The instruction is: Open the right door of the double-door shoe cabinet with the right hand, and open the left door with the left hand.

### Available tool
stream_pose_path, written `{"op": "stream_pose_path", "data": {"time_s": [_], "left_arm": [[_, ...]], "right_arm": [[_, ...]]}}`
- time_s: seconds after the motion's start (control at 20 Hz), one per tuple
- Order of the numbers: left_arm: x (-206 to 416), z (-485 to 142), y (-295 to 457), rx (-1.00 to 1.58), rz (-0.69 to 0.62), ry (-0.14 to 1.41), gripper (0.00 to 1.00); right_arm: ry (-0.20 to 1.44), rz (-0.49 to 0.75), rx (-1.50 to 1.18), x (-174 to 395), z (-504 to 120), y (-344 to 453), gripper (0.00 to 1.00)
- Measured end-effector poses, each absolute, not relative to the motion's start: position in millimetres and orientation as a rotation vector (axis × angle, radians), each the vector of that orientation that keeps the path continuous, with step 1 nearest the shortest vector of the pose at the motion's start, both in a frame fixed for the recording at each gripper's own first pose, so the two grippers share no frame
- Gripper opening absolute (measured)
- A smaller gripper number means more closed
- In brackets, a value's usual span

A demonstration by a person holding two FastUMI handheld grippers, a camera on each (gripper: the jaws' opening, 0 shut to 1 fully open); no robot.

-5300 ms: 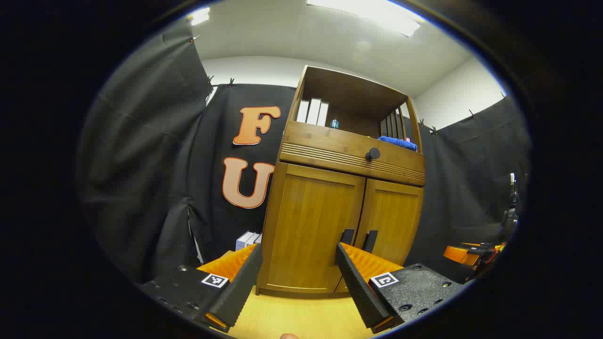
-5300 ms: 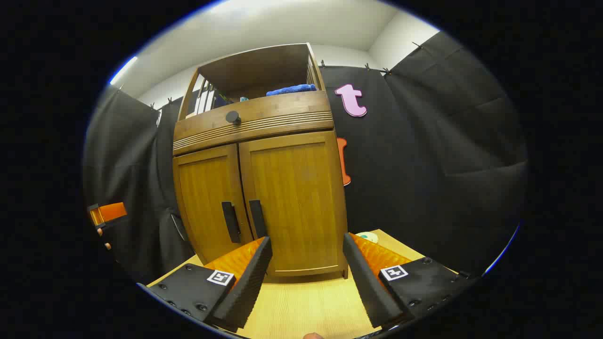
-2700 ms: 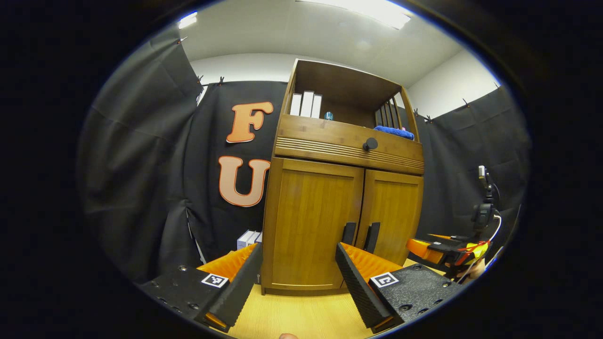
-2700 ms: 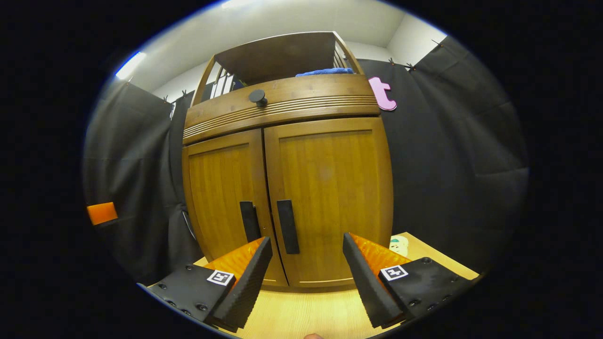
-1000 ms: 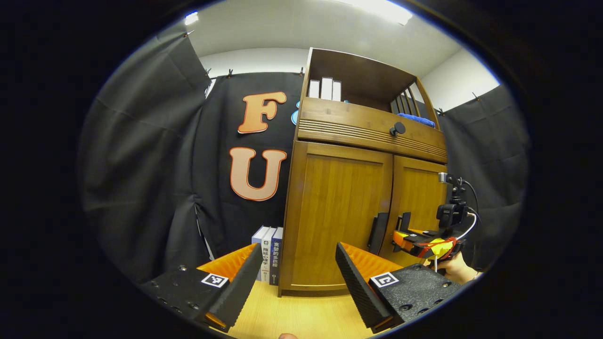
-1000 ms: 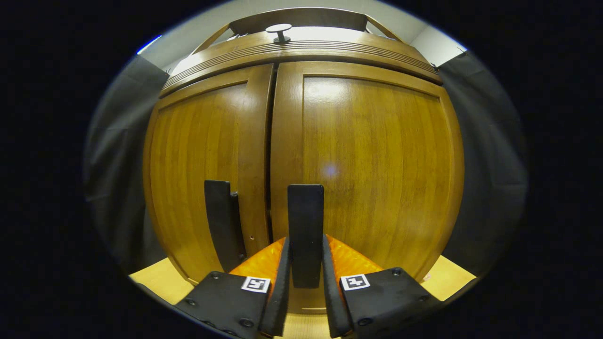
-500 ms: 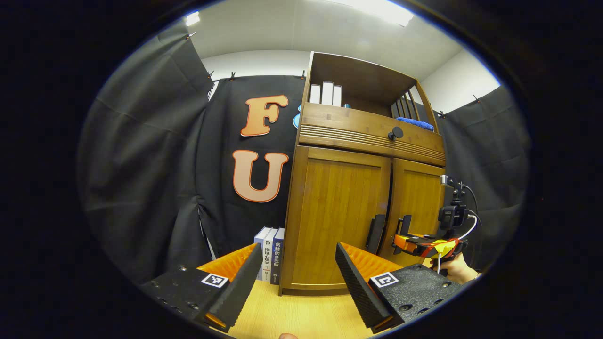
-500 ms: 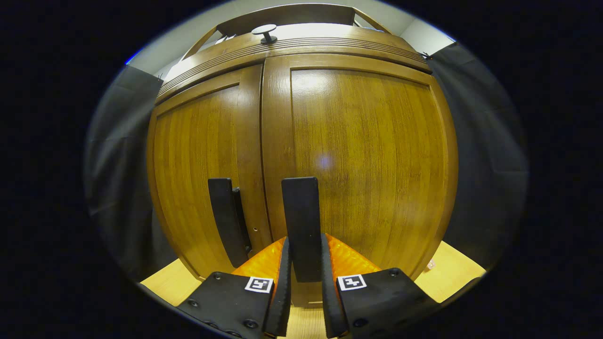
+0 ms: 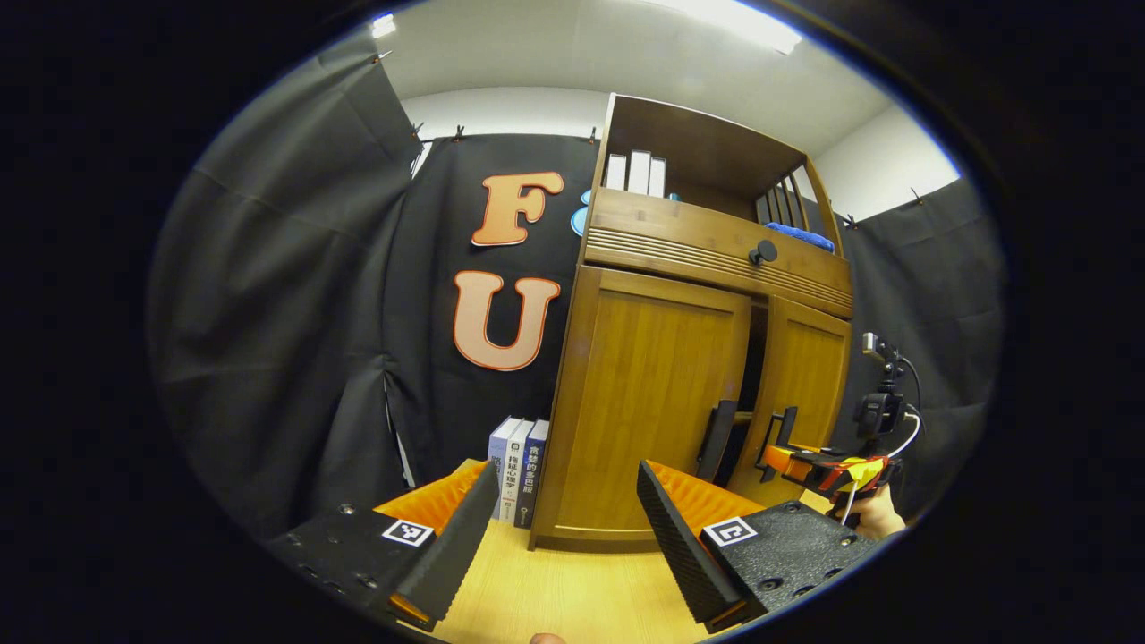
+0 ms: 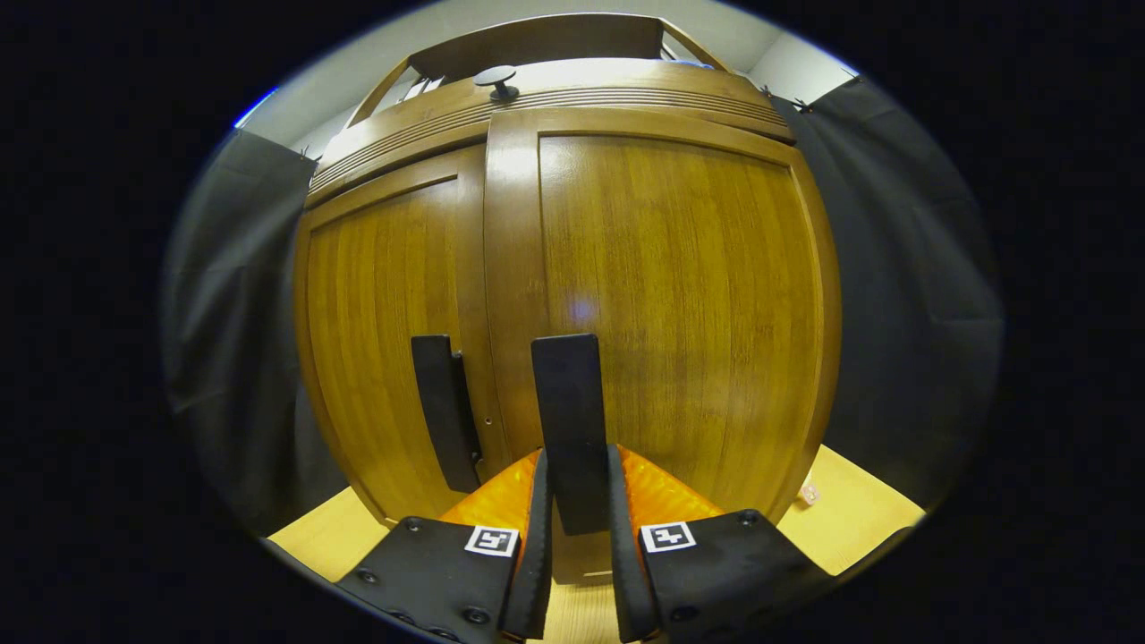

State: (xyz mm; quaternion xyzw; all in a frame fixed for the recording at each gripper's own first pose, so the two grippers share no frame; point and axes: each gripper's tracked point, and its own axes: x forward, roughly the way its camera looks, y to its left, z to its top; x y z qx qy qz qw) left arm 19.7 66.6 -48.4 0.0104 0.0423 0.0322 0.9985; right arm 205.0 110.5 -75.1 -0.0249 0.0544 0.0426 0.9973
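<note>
The wooden shoe cabinet (image 9: 662, 394) stands ahead of my left gripper (image 9: 566, 474), which hangs open with nothing between its fingers, well short of the left door (image 9: 648, 402) and its dark handle (image 9: 716, 436). The right door (image 9: 809, 394) stands slightly ajar, with a dark gap beside it. In the left gripper view my right gripper (image 9: 787, 458), held by a hand (image 9: 872, 517), is at the right door's handle. In the right gripper view my right gripper (image 10: 575, 474) is shut on the right door handle (image 10: 568, 416). The left handle (image 10: 443, 411) is just beside it.
Several books (image 9: 517, 470) stand on the wooden floor board (image 9: 555, 595) against the cabinet's left side. Above the doors is a drawer with a round knob (image 9: 762, 252). The open top shelf holds white boxes (image 9: 637, 172) and a blue cloth (image 9: 805, 234). Black cloth walls surround the cabinet.
My right gripper came up to the right door handle and shut on it. The right door has since swung out slightly, opening a gap. My left gripper drifted a little and stayed open.
</note>
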Motion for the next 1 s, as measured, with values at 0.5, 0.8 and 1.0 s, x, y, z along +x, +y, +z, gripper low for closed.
{"op": "stream_pose_path", "data": {"time_s": [0.5,0.8,1.0], "left_arm": [[7,-51,66,0.029,0.065,0.093,0.97],[0,-47,59,0.034,0.055,0.085,0.97],[-5,-45,54,0.032,0.047,0.080,0.95]], "right_arm": [[0.098,0.084,-0.038,185,-71,102,0.29],[0.084,0.088,-0.047,171,-68,96,0.33],[0.080,0.091,-0.059,159,-67,89,0.29]]}}
